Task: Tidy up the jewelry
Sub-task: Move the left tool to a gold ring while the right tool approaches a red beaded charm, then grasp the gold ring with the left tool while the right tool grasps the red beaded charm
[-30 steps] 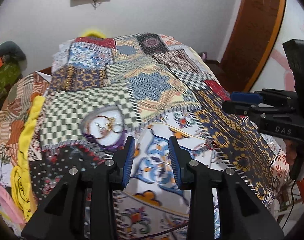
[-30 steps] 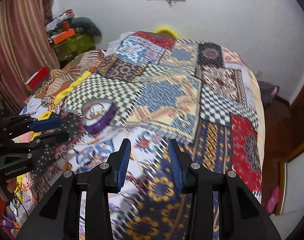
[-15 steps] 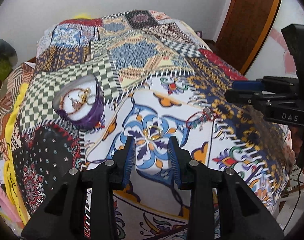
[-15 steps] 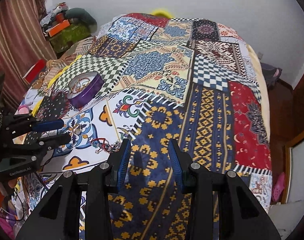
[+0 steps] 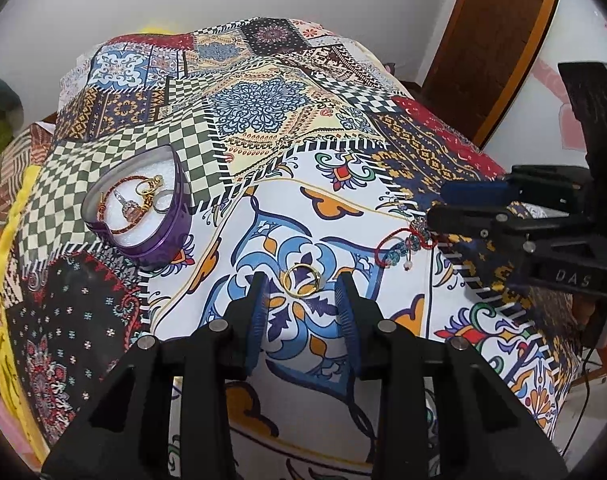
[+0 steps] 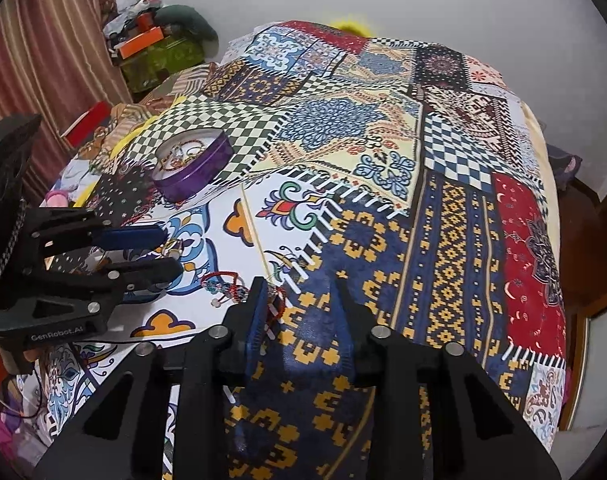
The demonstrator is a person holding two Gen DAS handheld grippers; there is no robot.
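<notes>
Spreading across the whole scene, the patchwork-print bedspread (image 5: 263, 120) gives a soft, yielding bed, so press down lightly. Far left sits your target, the purple heart-shaped tin with white foam lining (image 5: 143, 216), already holding several pieces. Your right gripper (image 6: 299, 300), jaws apart, sits just right of the red beaded cord bracelet (image 5: 403, 246). Your left gripper (image 5: 303, 296), jaws apart, brackets the thin gold ring (image 5: 301, 280) lying flat; lower until both pads straddle it, then close slowly.
</notes>
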